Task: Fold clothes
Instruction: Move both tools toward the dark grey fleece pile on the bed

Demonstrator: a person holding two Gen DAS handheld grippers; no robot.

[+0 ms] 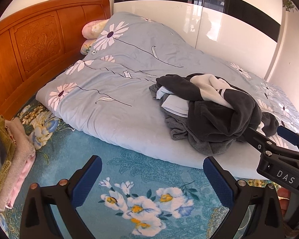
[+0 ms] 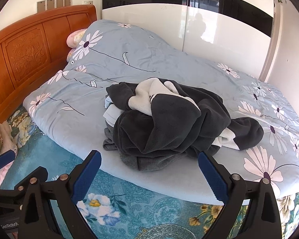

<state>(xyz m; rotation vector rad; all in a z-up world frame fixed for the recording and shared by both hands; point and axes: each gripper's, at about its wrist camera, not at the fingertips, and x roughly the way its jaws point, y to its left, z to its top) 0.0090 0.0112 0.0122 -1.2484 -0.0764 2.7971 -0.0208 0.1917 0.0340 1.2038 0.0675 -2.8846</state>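
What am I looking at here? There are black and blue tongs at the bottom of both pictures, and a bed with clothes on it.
Those tongs are hand-held claws: a person carries one in each hand, each with a camera looking along its fingers. One picture is from the left claw, the other from the right claw. Both are open and hold nothing. On the blue flowered quilt lies a crumpled heap of dark grey clothes, waiting to be folded. Folded clothes are stacked at the left edge.

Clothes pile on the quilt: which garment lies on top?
The dark grey fleece with cream lining; the pale blue piece and grey knit sit beneath.
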